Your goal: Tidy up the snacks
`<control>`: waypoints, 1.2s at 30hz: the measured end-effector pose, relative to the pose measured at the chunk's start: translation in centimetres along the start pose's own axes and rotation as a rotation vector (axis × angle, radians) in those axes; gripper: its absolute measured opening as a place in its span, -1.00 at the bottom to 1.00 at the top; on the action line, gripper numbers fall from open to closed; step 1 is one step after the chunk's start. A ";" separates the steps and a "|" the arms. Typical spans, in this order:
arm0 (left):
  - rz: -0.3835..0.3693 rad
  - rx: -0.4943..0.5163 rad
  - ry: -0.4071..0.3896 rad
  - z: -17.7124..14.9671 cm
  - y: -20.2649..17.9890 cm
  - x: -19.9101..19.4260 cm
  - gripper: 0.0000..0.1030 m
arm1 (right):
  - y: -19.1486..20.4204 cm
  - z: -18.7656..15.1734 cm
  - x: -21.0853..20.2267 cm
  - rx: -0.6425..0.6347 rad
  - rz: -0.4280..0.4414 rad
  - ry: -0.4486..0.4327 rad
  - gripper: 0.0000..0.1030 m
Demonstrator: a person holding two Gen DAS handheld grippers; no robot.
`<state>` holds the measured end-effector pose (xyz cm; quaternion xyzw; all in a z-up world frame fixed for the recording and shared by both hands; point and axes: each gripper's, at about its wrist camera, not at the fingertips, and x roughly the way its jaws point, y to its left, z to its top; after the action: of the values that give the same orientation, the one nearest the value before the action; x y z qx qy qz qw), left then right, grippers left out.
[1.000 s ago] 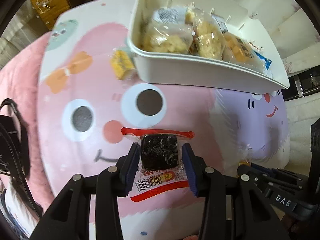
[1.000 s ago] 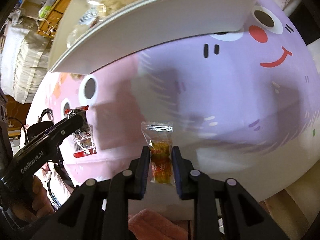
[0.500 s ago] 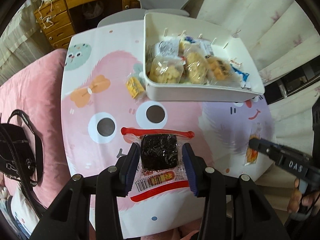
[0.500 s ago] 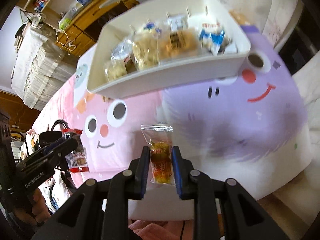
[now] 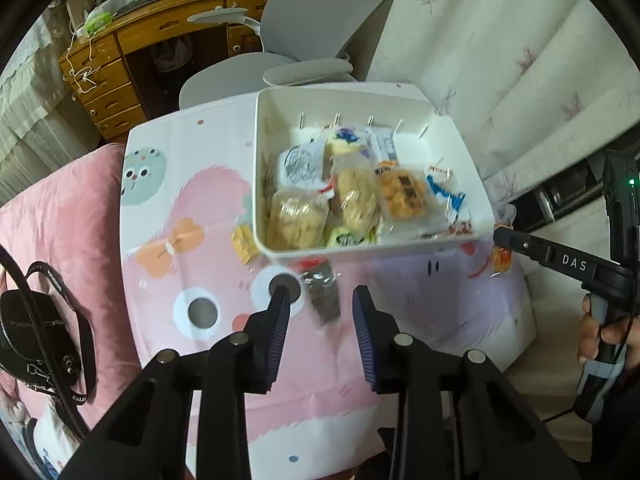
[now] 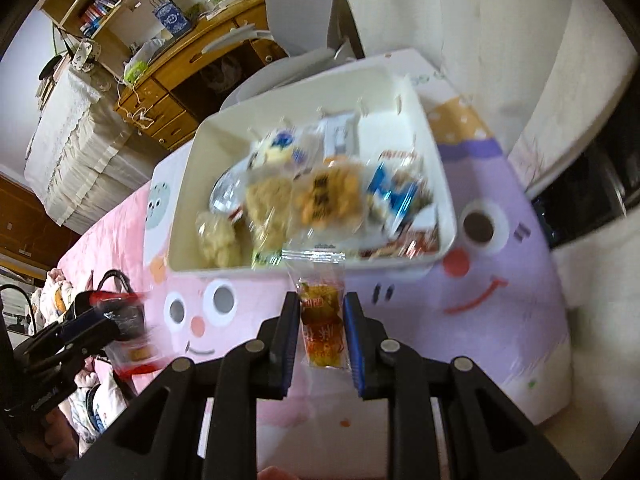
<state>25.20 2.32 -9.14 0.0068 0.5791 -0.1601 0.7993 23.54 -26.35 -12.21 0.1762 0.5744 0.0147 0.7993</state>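
— Closing my left gripper (image 5: 320, 296) now. The dark packet (image 5: 322, 300) hangs blurred between the jaws with neither pad on it, so it may drop onto the tablecloth (image 5: 180, 184).

— And your right?

— My right gripper (image 6: 322, 300) is clamped narrow on the orange packet (image 6: 322, 328), just short of the white bin (image 6: 312, 270). If I let go early it lands outside the near wall. The bin's heaped, so it could also slide off.

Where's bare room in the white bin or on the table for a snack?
In the bin, the back strip along the slotted wall is bare; the front is crowded with packets. The tablecloth is free left of it, beyond the yellow snack.
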 end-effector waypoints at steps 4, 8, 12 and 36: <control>0.005 -0.019 -0.023 2.2 -1.0 0.4 -0.49 | -1.5 2.4 -0.3 -0.019 0.008 -0.020 -0.57; 0.005 -0.055 -0.039 4.0 -1.8 1.2 -0.49 | -2.6 4.4 0.1 -0.047 0.035 -0.014 -0.57; 0.023 -0.095 -0.041 5.3 -2.3 2.4 -0.49 | -3.6 5.8 1.4 -0.071 0.063 0.011 -0.53; 0.062 -0.225 -0.061 1.1 4.6 0.2 -0.45 | -1.8 3.1 1.3 -0.030 0.115 -0.017 -0.52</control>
<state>27.47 6.42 -9.75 -0.0700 0.5685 -0.0694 0.8167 26.51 -28.56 -13.07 0.1968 0.5562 0.0677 0.8046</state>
